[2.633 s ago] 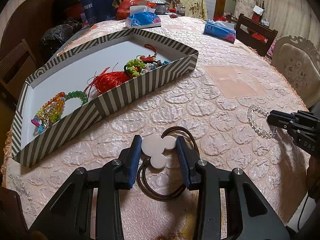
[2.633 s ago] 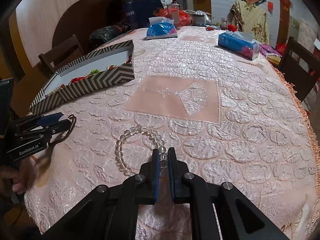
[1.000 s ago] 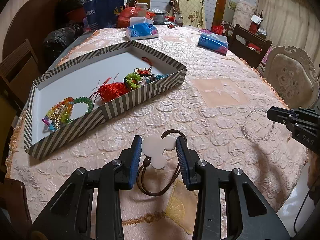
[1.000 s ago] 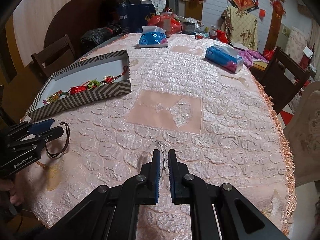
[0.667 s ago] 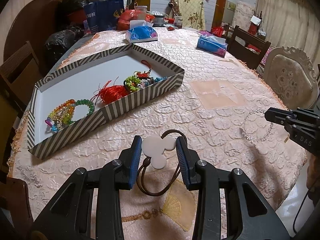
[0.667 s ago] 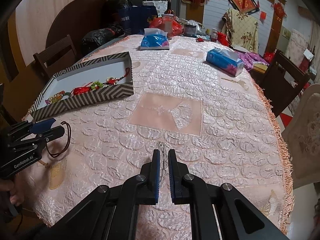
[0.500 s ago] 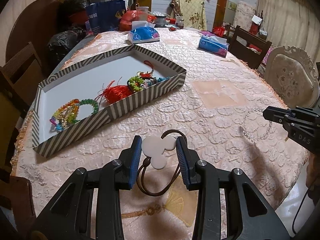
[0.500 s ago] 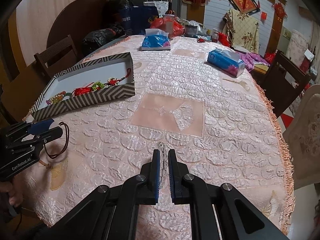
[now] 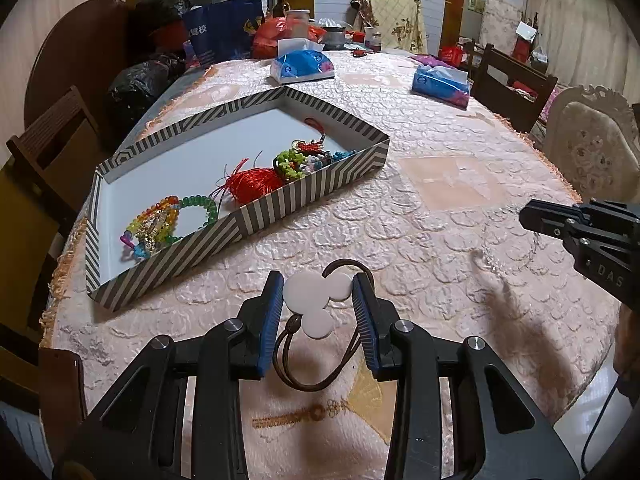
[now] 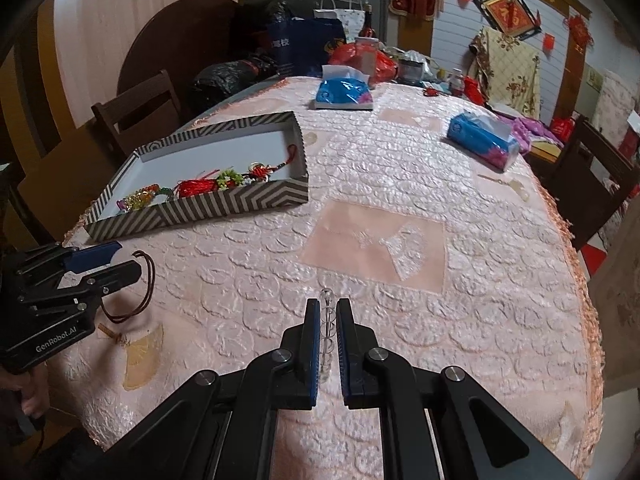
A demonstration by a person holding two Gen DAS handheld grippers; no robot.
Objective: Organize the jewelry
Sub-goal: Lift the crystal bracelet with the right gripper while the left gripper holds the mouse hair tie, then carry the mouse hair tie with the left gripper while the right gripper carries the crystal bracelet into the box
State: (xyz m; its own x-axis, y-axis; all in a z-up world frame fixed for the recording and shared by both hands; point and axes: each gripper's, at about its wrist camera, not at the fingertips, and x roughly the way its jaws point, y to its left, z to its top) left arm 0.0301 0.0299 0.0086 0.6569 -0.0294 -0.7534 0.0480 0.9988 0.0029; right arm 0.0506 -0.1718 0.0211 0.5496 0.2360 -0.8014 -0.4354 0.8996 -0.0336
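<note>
My left gripper (image 9: 319,296) is shut on a white three-disc pendant (image 9: 310,294). Its brown cord (image 9: 316,384) hangs in a loop below, above the pink tablecloth. My right gripper (image 10: 328,312) is shut on a clear bead bracelet (image 10: 327,320), which I see edge-on between the pads. In the left wrist view the right gripper (image 9: 532,216) comes in from the right, and the bracelet (image 9: 508,236) hangs faintly under it. The striped box (image 9: 312,188) lies ahead to the left. It holds coloured bead bracelets (image 9: 168,220), a red tassel (image 9: 252,182) and green beads (image 9: 290,162). The right wrist view shows the left gripper (image 10: 116,266) at the left, near the box (image 10: 240,200).
Two blue tissue packs (image 9: 302,66) (image 9: 440,84) lie further back on the round table. Bags and bottles crowd its far end (image 9: 224,36). Wooden chairs stand at the left (image 9: 48,140) and back right (image 9: 512,80), and a padded chair (image 9: 592,148) stands at the right.
Since the earliest frames both grippers have risen off the cloth with their pieces, and the bracelet now hangs edge-on. Over the last second the views shift only slightly.
</note>
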